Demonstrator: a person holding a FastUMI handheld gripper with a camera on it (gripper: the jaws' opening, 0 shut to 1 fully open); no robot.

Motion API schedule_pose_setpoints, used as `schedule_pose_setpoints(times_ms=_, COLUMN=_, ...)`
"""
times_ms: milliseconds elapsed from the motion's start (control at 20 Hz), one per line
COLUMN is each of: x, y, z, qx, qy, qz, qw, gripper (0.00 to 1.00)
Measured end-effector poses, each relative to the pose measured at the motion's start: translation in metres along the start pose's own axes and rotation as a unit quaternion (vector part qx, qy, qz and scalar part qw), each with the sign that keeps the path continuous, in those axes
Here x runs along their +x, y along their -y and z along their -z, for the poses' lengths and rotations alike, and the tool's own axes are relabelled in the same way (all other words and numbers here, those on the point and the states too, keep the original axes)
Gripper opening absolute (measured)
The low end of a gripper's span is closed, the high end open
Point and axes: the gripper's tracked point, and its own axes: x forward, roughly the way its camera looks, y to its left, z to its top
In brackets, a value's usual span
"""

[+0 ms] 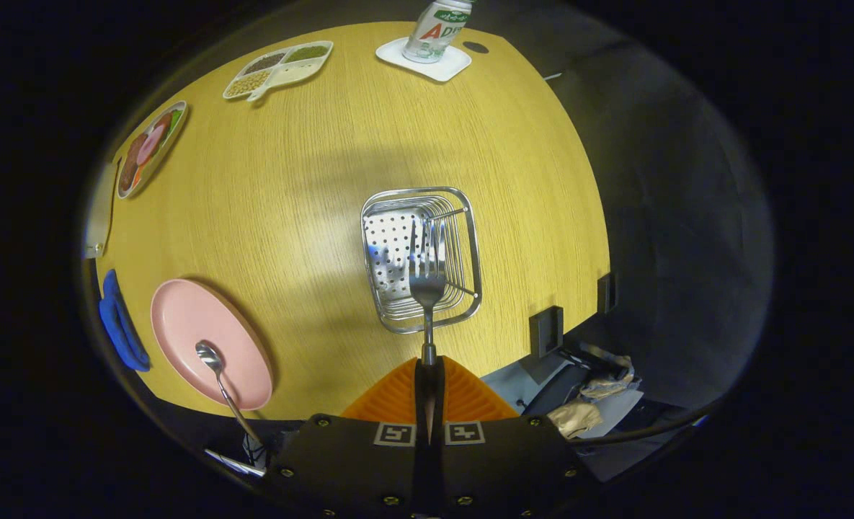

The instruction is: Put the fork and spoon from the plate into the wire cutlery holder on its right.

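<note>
My gripper (428, 367) is shut on the handle of a metal fork (427, 285), whose tines point forward over the wire cutlery holder (463, 216). The holder is a square steel basket with a perforated bottom, standing on the wooden table just ahead of the fingers. A pink plate (189, 324) lies to the left of the fingers. A metal spoon (219, 375) rests on it, bowl on the plate and handle reaching over the near rim.
On the far side of the table (311, 180) stand a bottle (437, 29) on a white coaster (427, 61), a divided dish of beans (279, 66) and an oval dish of food (149, 148). A blue object (120, 324) lies left of the plate. The table's right edge drops to dark floor.
</note>
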Motion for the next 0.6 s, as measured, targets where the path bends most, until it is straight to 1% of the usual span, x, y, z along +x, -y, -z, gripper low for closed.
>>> schedule_pose_setpoints(times_ms=150, x=0.003, y=-0.002, z=-0.001, qx=-0.018, qy=-0.017, qz=-0.008, qw=1.000, gripper=0.01)
schedule_pose_setpoints(times_ms=200, x=0.001, y=-0.003, z=-0.003, qx=-0.024, qy=-0.019, qz=-0.008, qw=0.999, gripper=0.04)
schedule_pose_setpoints(times_ms=250, x=0.002, y=-0.001, z=-0.005, qx=-0.031, qy=-0.020, qz=-0.003, qw=0.999, gripper=0.04)
schedule_pose_setpoints(times_ms=300, x=0.001, y=0.002, z=-0.007, qx=-0.037, qy=-0.019, qz=0.004, qw=0.999, gripper=0.09)
schedule_pose_setpoints(times_ms=350, x=-0.002, y=0.005, z=-0.008, qx=-0.042, qy=-0.017, qz=0.012, qw=0.999, gripper=0.09)
schedule_pose_setpoints(times_ms=400, x=-0.005, y=0.006, z=-0.011, qx=-0.040, qy=-0.009, qz=0.013, qw=0.999, gripper=0.20)
schedule_pose_setpoints(times_ms=500, x=-0.010, y=0.003, z=-0.018, qx=-0.031, qy=0.009, qz=0.000, qw=0.999, gripper=0.37)
schedule_pose_setpoints(times_ms=600, x=-0.015, y=0.000, z=-0.021, qx=-0.023, qy=0.026, qz=-0.010, qw=0.999, gripper=0.38)
